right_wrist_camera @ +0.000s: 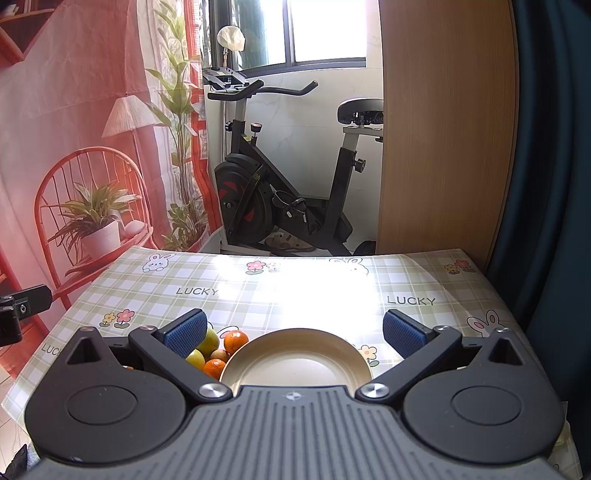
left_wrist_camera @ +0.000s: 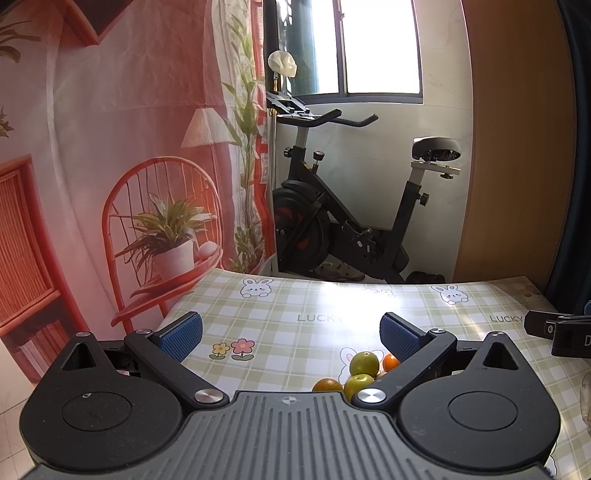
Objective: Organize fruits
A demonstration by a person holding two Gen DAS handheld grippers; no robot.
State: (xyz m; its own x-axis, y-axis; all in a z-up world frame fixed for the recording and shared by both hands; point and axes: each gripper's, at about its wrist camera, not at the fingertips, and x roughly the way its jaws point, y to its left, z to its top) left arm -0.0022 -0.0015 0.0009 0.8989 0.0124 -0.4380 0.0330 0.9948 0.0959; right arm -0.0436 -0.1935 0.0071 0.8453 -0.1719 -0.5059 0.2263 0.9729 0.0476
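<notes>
Right wrist view, fruits: I see a small heap of fruit [right_wrist_camera: 216, 349] on the table [right_wrist_camera: 258, 291], on the near left part of its top, touching the left rim of the plate [right_wrist_camera: 295, 354].
Heap, right wrist view: an orange [right_wrist_camera: 236, 340] at the far side, a second orange [right_wrist_camera: 214, 368] nearest me, a small brownish fruit [right_wrist_camera: 219, 355] between them, and two green fruits [right_wrist_camera: 207, 340] partly behind my left finger pad.
Heap, left wrist view: a green fruit [left_wrist_camera: 364, 363], another green fruit [left_wrist_camera: 357, 384] nearer, an orange [left_wrist_camera: 390, 362] behind the right pad, an orange [left_wrist_camera: 327, 385] at the gripper body's edge.
Plate: cream, round, nothing lying in the part I can see; its near side is hidden by my gripper body.
Right gripper [right_wrist_camera: 295, 330]: released, jaws spread wide, holding nothing, poised above the plate.
Left gripper [left_wrist_camera: 291, 334]: released too, jaws wide apart, nothing between them; the fruit shows below its right finger.
Table cover: green check cloth with rabbits, flowers and the word LUCKY; strong glare toward the far edge.
Beyond the far edge: an exercise bike [right_wrist_camera: 280, 192] under a window [right_wrist_camera: 325, 31], a printed backdrop [right_wrist_camera: 74, 147] on the left, a wooden panel [right_wrist_camera: 447, 129] on the right.
</notes>
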